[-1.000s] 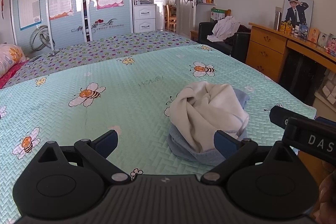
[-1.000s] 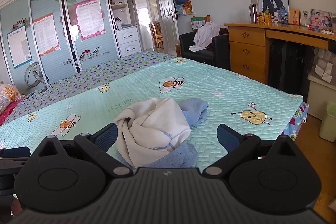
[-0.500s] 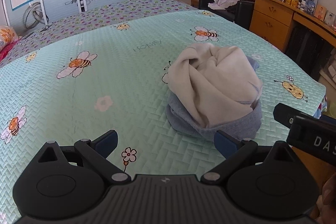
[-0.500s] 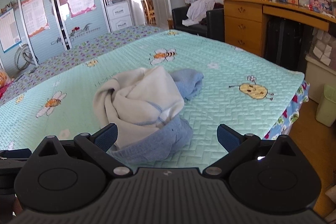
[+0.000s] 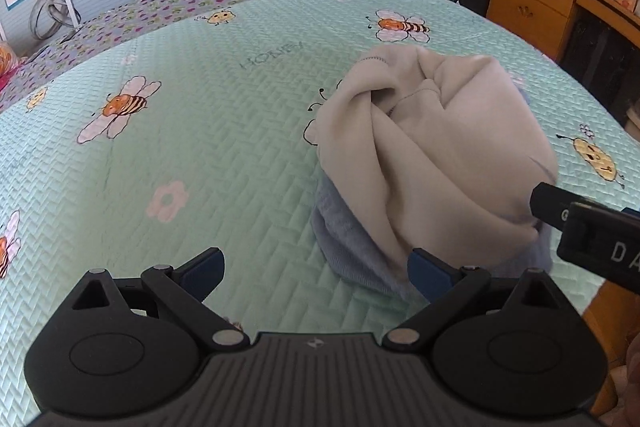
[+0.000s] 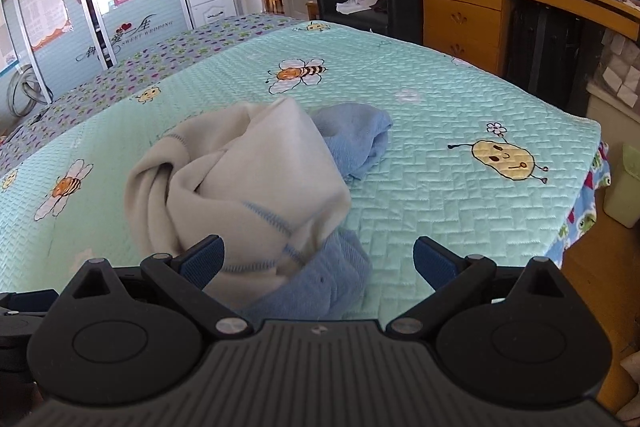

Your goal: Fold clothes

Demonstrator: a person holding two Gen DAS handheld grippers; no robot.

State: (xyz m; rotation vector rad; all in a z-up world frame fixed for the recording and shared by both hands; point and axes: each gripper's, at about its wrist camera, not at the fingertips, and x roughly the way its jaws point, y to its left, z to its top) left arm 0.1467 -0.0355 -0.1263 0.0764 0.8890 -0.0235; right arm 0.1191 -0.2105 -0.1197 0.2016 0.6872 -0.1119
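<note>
Where the mint bee-print bedspread (image 5: 208,147) nears the bed's corner, a crumpled cream-and-blue garment (image 5: 432,163) lies in a heap, its cream lining uppermost and blue fabric showing beneath and behind. Both grippers hover just before it: the left gripper (image 5: 316,269) with fingers spread wide and empty, the right gripper (image 6: 318,259) likewise spread, holding nothing. A wooden dresser (image 6: 464,11) stands beyond.

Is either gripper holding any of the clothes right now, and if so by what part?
Nothing is held. Both the left gripper and right gripper are open beside the crumpled cream and blue garment on the bed.
</note>
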